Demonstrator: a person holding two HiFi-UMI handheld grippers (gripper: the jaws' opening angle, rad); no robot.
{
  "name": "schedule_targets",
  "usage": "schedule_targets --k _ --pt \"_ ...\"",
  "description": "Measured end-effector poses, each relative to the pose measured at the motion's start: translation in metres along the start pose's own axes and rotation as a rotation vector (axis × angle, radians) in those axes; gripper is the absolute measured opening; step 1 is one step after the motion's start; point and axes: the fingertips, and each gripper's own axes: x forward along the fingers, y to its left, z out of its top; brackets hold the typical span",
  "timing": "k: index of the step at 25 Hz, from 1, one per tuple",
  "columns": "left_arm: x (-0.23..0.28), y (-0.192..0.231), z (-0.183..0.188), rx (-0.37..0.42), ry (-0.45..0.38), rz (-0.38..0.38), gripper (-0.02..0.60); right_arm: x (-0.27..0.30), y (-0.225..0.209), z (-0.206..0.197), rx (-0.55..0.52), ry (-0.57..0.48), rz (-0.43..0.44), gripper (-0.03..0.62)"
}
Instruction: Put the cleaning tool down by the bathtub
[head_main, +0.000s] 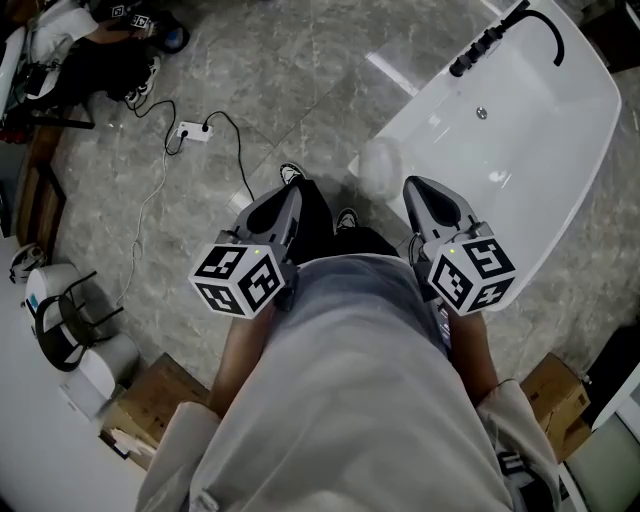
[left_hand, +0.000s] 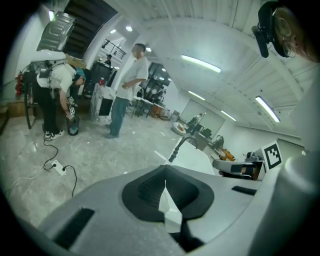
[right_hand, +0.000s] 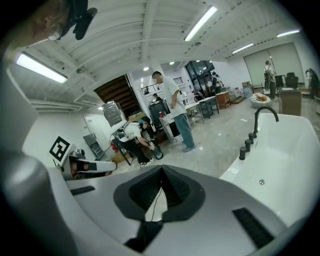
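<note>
Cleaning tool (head_main: 378, 165): in neither grip; probably the pale, blurred lump on the floor (head_main: 300, 90), just beside the near end of the bathtub (head_main: 560, 150). Left gripper (left_hand: 165, 186): jaws together, nothing between them. Right gripper (right_hand: 161, 181): likewise closed and empty. Both hang in front of the person, apart from the lump. Judged light and soft; take hold across its middle, squeezing gently
</note>
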Motion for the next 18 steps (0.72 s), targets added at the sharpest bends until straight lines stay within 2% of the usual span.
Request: schedule_targets --k 7,18 --pt "0.003 0.002 0.001 -0.019 0.003 0.003 0.009 -0.005 -0.016 0.004 0.003 0.014 -0.017 0.012" --pt "0.003 0.005 -0.008 -0.020 0.035 -0.010 0.009 -0.009 -0.021 0.005 -0.040 0.060 0.026 0.012"
